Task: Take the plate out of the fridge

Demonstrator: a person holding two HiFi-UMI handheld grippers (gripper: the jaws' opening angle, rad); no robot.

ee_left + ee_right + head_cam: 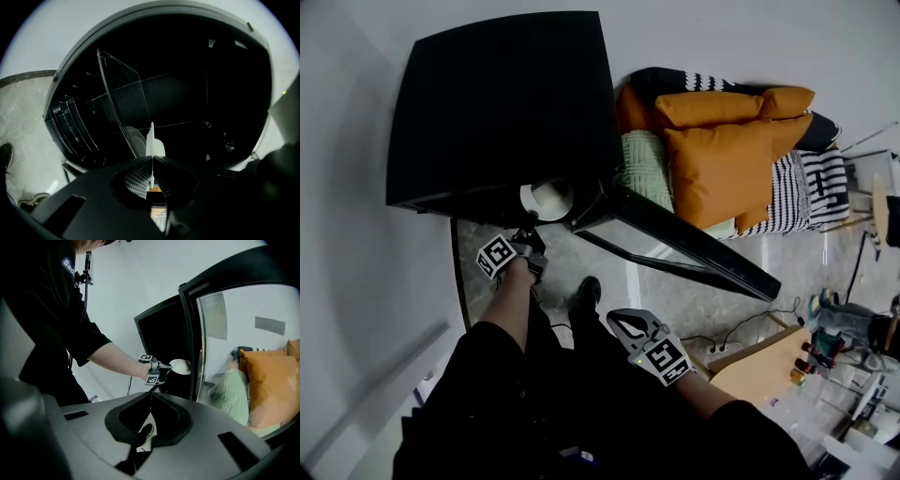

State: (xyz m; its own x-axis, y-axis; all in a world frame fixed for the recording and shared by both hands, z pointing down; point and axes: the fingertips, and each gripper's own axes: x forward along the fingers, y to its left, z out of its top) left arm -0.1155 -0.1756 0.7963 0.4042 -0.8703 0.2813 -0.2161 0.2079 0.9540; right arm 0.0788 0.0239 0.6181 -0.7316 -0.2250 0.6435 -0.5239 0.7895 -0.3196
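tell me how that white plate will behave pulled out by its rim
Likely stiff: the plate shows as a straight thin edge in the left gripper. Pinched only at the rim, its weight may lever it downward. It looks smooth, so it could slip, and probably breaks if dropped.

the plate (548,199) is partly hidden by the fridge (502,103), whose inside is too dark to read.
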